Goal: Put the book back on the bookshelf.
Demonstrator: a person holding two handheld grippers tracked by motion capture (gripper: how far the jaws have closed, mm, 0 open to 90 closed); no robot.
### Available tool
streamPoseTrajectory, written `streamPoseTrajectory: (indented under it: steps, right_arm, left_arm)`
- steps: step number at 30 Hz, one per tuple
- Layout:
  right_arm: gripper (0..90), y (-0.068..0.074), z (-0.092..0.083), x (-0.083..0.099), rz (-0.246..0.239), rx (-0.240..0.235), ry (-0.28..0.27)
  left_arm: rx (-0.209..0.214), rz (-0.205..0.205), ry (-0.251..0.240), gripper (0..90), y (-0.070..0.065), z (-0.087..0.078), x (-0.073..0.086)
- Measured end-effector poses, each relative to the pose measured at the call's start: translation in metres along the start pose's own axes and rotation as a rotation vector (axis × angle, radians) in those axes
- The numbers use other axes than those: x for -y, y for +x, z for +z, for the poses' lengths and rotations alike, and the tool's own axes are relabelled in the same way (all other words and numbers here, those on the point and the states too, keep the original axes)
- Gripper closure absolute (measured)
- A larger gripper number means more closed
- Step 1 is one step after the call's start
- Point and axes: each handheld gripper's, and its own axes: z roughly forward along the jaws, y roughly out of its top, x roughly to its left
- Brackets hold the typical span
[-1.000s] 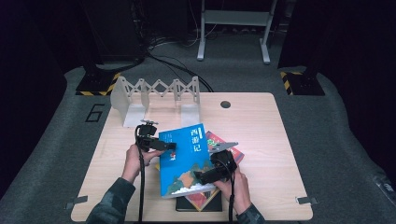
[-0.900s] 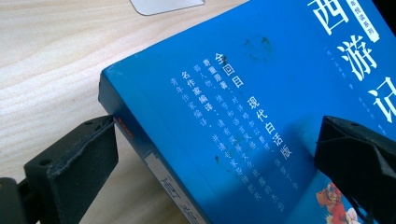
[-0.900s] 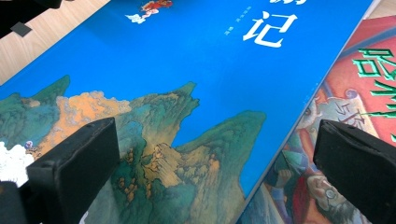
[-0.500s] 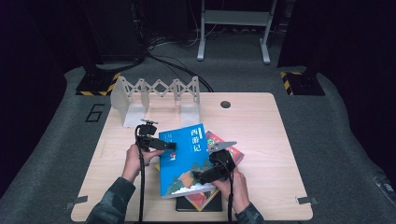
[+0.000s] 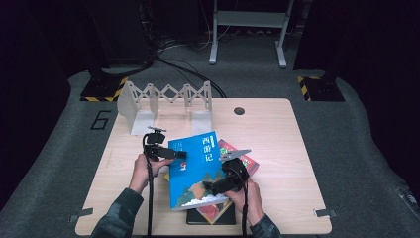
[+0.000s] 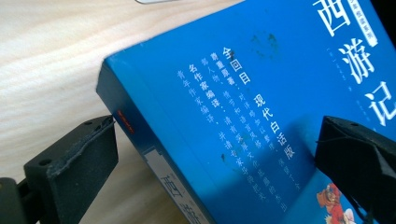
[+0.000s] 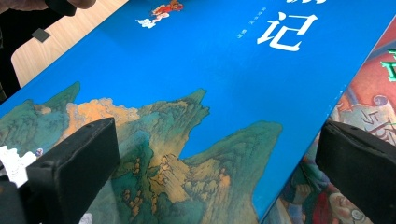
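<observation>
1. The table point(image 5: 277, 148) takes up the middle of the high view; a white folding book rack point(image 5: 166, 101) stands at its upper left, well apart from the work.
2. The blue book point(image 5: 198, 168) lies at lower centre of the high view, on top of a red book point(image 5: 245, 161) and a dark book point(image 5: 210, 218) whose edge shows under its lower end. It looks like a thick paperback: fairly heavy for its size, stiff across the block but with a cover that can bend, and glossy, so likely to slip in the pads.
3. Judging from that, the best hold is across the thickness at the spine edge or a corner, not on the loose cover alone.
4. The left gripper point(image 5: 171, 153) sits at the book's upper left corner; in the left gripper view its jaws stand spread, one below the spine point(image 6: 140, 140) and one over the cover, not yet pinching.
5. The right gripper point(image 5: 218, 187) is at the lower right edge; in the right gripper view its jaws are spread too, straddling the blue cover point(image 7: 224, 93) and the red book point(image 7: 369, 93).
6. Against the frames from a second and half a second ago, the right hand has crept slightly inward along the book's edge; the book and left gripper sit much as before.
</observation>
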Motion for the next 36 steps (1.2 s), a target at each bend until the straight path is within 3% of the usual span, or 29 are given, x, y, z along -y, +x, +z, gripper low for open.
streamPoseTrajectory:
  steps: [2, 4, 16, 22, 25, 27, 28, 36]
  right_arm:
    - [0.0, 0.0, 0.0, 0.0, -0.001, 0.003, 0.003]
    - [0.0, 0.001, 0.0, -0.001, -0.002, 0.008, 0.001]
    - [0.0, 0.002, 0.0, -0.002, 0.003, 0.013, 0.012]
    - [0.0, 0.002, 0.0, -0.002, 0.005, 0.01, 0.02]
    - [0.0, 0.001, 0.001, -0.002, 0.005, 0.01, 0.013]
    - [0.0, 0.001, 0.001, -0.002, 0.008, 0.005, 0.015]
    - [0.0, 0.0, 0.001, -0.002, 0.01, 0.004, 0.018]
    - [0.0, -0.003, 0.001, 0.002, 0.015, -0.014, -0.008]
  left_arm:
    - [0.072, -0.051, 0.011, 0.0, 0.006, 0.006, 0.0]
    - [0.08, -0.051, 0.014, 0.0, 0.005, 0.008, 0.0]
    - [0.024, -0.059, 0.036, 3.8, -0.002, 0.004, -0.005]
    - [0.037, -0.057, 0.041, 7.8, -0.001, -0.001, -0.005]
    - [0.018, -0.047, 0.043, 10.2, -0.003, -0.003, -0.006]
    - [0.012, -0.06, 0.027, 11.8, -0.005, -0.003, -0.006]
    - [0.007, -0.042, 0.039, 12.7, -0.005, -0.005, -0.007]
    - [-0.036, -0.011, 0.031, 15.4, -0.016, -0.011, -0.012]
